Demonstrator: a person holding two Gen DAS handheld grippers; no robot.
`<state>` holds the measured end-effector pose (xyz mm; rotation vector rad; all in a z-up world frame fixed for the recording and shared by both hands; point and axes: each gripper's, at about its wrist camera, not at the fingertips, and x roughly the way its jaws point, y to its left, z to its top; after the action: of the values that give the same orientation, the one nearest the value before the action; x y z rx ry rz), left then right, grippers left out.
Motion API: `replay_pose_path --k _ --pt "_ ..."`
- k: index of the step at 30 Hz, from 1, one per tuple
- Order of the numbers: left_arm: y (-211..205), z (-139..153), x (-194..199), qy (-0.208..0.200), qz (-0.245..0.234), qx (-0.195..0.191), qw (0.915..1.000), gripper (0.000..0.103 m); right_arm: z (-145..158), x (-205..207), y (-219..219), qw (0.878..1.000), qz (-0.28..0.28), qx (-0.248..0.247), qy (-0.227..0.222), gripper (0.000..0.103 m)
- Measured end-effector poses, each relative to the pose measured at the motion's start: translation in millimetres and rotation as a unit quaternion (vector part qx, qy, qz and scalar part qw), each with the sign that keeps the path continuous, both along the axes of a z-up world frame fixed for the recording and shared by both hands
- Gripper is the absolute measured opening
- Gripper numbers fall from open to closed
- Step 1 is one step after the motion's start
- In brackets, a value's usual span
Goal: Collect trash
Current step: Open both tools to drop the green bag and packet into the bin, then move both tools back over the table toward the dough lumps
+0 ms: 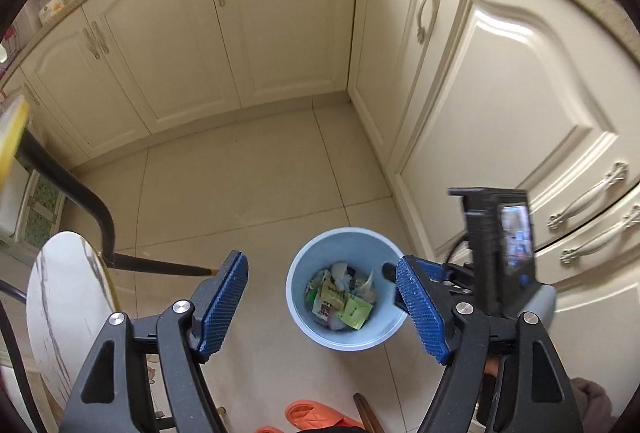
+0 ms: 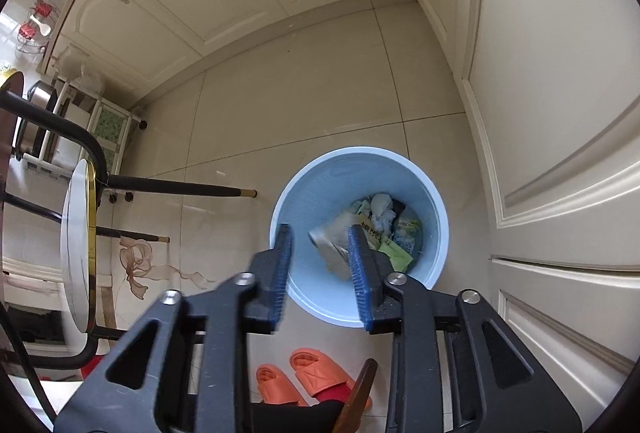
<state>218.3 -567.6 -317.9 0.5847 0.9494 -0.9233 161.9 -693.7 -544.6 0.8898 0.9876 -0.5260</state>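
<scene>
the blue bin (image 2: pixel 356 233) sits on the floor right under the right gripper (image 2: pixel 320 265), partly open, a wrapper (image 2: pixel 332 245) dropping loose (not pinched). the left gripper (image 1: pixel 320 309) is wide open, empty.

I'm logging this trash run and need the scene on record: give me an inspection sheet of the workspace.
Surface: beige tiled floor, bare around the bin.
Job's things: blue bin part full of wrappers; a pale wrapper blurred over its mouth.
Clutter: orange slippers, sheer ribbon on the floor.
Grippers: left gripper open, nothing between its jaws; right gripper open above the bin.
Cables: thin black cable behind the right gripper.
Surroundings: cream cabinets, marble-topped table.
</scene>
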Motion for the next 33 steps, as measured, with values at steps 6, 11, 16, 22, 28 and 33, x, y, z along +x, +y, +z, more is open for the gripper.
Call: replay_pose_path --k 6,11,16,22,28,33 --pt "74 51 -17 -0.032 0.008 -0.04 0.9986 0.08 24 1 6 0.999 -0.008 -0.02 -0.023 0.073" --pt "144 100 -38 -0.059 0.014 -0.079 0.995 0.081 71 12 30 0.998 0.02 -0.044 -0.045 0.076" --pt "220 139 -39 -0.098 0.04 -0.104 0.9889 0.087 138 34 70 0.99 0.076 -0.091 -0.083 0.083" --pt "299 152 15 -0.135 0.127 -0.076 0.9797 0.089 223 73 121 0.969 0.143 -0.161 -0.124 0.091" --pt "372 150 106 -0.107 0.226 -0.068 0.9658 0.089 292 135 177 0.937 0.222 -0.216 -0.158 0.096" --pt "403 136 178 -0.046 0.289 -0.08 0.9529 0.087 311 204 216 0.92 0.289 -0.222 -0.146 0.1"
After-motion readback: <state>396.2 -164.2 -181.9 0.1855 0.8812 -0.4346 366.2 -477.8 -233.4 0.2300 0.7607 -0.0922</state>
